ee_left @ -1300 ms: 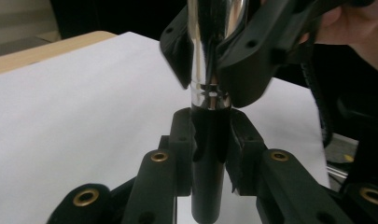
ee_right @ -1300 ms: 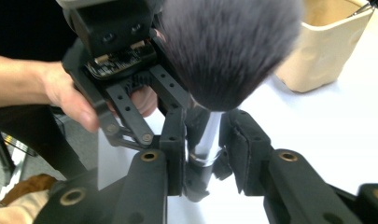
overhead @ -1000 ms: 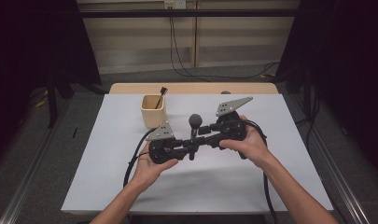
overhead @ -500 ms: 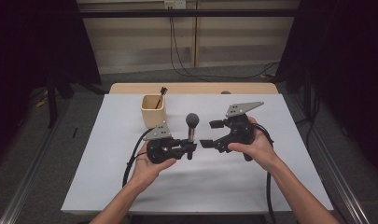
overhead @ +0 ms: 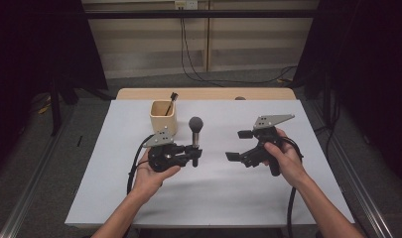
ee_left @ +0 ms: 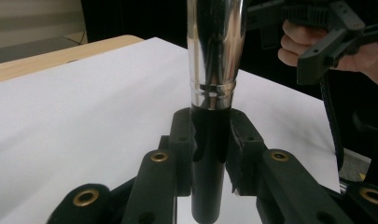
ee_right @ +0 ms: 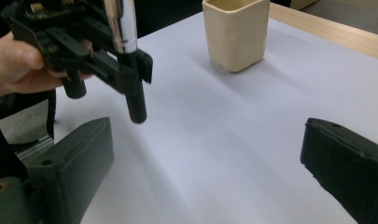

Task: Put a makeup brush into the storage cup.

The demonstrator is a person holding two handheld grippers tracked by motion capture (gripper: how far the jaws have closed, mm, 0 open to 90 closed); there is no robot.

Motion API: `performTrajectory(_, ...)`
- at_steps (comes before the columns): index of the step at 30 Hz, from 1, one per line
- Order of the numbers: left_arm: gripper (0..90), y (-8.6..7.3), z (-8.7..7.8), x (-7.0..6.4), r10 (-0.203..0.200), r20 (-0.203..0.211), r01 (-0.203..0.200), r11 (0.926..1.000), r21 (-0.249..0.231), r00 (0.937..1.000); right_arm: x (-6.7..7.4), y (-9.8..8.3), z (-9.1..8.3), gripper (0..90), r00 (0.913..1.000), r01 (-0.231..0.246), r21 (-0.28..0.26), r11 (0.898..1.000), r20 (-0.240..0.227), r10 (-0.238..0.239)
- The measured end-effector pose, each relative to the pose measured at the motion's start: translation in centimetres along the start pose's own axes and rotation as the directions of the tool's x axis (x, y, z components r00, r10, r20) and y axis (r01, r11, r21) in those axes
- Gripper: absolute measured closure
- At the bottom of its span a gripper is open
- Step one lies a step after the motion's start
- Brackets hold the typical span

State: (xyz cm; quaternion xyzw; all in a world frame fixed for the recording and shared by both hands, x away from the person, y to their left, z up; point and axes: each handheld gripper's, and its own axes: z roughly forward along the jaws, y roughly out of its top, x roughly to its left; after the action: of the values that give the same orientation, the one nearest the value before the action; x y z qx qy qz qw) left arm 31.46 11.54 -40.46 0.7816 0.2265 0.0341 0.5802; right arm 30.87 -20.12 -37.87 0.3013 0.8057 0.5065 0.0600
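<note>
Brush (overhead: 195, 130): makeup type, round dark head, chrome neck, black handle. Stands upright just left of centre in the high view, raised off the sheet, head uppermost. In the left gripper view the handle (ee_left: 210, 154) rises through the middle of the frame.

Left gripper (overhead: 193, 156): centre-left of the high view, in the person's left hand (overhead: 151, 171). Jaws clamped on the black handle, one pad on each side, just under the chrome band.

Right gripper (overhead: 239, 145): centre-right of the high view, in the right hand (overhead: 283, 158), well apart from the brush. Jaws have just been opening and stand wide, nothing between them.

Cup (overhead: 163, 116): cream, square, upper left of centre, just beyond the left gripper. A second brush (overhead: 170, 101) leans inside it.

White sheet (overhead: 213, 198): covers the table; wooden edge (overhead: 139, 93) along the far side.
</note>
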Motion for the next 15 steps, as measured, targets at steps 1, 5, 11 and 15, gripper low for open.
performTrajectory(1, 74.7, 0.0, -0.1, 0.0, 0.001, -0.002, -0.001, 1.0000, 0.000, 1.0000, 0.0, -0.2, -0.1, 1.2, 1.0000, 0.002, 0.000, 1.000, 0.001, -0.002)
performTrajectory(5, 74.7, 0.0, -0.5, 0.2, 0.004, -0.020, -0.004, 1.0000, 0.008, 0.9998, 0.2, -0.9, -0.2, 1.6, 0.9988, 0.011, 0.015, 1.000, 0.047, -0.012)
performTrajectory(11, 74.6, 0.0, -1.2, 0.3, 0.010, -0.032, -0.010, 0.9999, 0.008, 0.9994, 0.3, -2.1, -0.8, 2.0, 0.9947, 0.009, -0.008, 1.000, 0.102, -0.008)
performTrajectory(15, 74.7, 0.0, -2.1, 0.6, 0.009, -0.049, -0.009, 1.0000, 0.000, 0.9988, 0.4, -3.1, -1.5, 1.8, 0.9903, 0.000, -0.019, 1.000, 0.139, 0.003)
